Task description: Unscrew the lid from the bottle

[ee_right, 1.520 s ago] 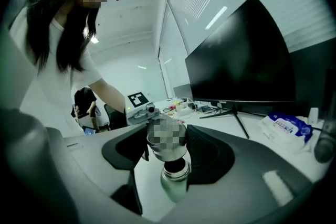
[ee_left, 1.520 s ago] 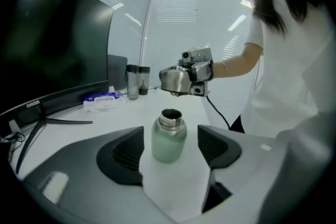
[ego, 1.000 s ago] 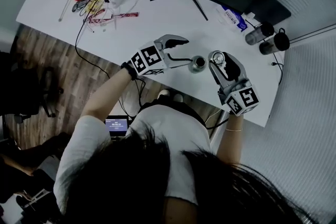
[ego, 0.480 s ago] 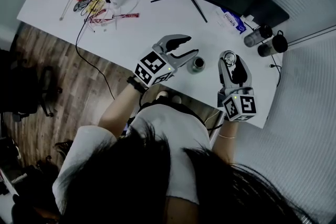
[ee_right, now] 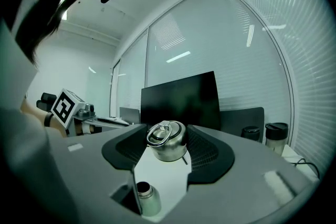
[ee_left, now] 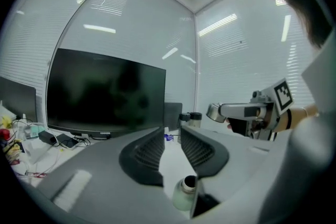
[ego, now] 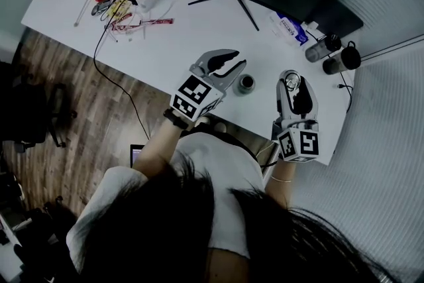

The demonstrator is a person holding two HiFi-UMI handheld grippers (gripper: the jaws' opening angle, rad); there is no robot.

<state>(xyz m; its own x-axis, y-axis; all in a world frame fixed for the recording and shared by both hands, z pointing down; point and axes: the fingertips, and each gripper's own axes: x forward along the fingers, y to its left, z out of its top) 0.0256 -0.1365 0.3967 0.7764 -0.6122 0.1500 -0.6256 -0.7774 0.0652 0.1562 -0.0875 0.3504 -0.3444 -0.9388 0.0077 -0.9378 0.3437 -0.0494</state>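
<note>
The right gripper (ego: 293,84) clamps the round steel ring-topped lid (ee_right: 168,149), while the left gripper's (ee_left: 171,144) narrow, empty jaws are closing near the open steel bottle (ee_left: 184,194).

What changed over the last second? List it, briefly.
The left claw came away from the bottle, and its jaws are closing on nothing. The right claw, shut on the lid, carried it rightward, farther from the bottle. The open bottle stayed standing on the table.
</note>
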